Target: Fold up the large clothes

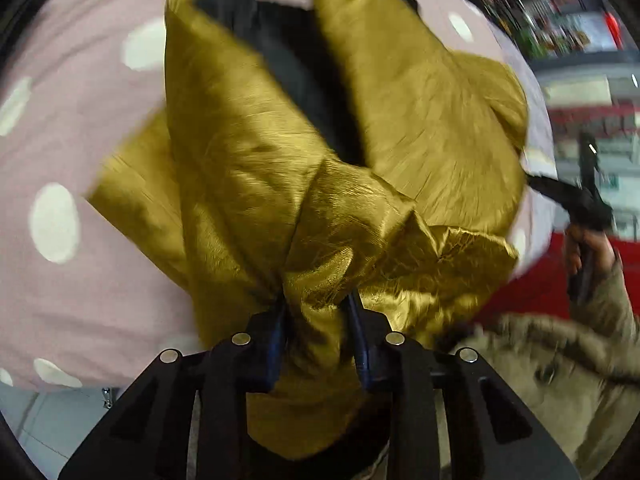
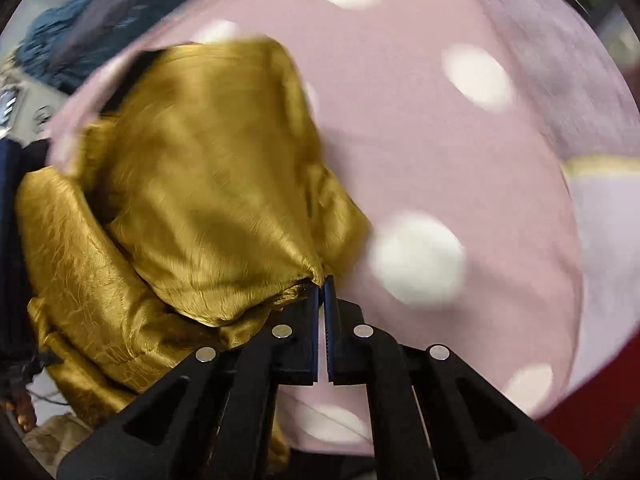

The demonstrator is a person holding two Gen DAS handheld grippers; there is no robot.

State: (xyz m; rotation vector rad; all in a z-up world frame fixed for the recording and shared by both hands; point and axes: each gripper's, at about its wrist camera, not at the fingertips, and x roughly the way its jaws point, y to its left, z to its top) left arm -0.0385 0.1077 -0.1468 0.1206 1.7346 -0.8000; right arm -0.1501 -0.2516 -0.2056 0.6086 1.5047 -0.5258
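A shiny gold garment (image 1: 248, 152) with a black lining (image 1: 296, 64) lies crumpled on a pink sheet with white dots (image 1: 80, 120). My left gripper (image 1: 318, 300) is shut on a thick bunch of the gold cloth, lifted toward the camera. In the right wrist view the gold garment (image 2: 200, 184) fills the left half. My right gripper (image 2: 322, 280) is shut on a thin edge of it, above the pink sheet (image 2: 440, 152). The right gripper also shows in the left wrist view (image 1: 560, 192), held by a hand at the right edge.
The person's beige furry coat (image 1: 560, 368) is at the lower right of the left wrist view. A red surface (image 1: 532, 296) lies beyond the sheet's edge. Blurred shelves (image 1: 540, 8) stand at the back. A dark blue fuzzy item (image 2: 72, 40) lies at the sheet's far left.
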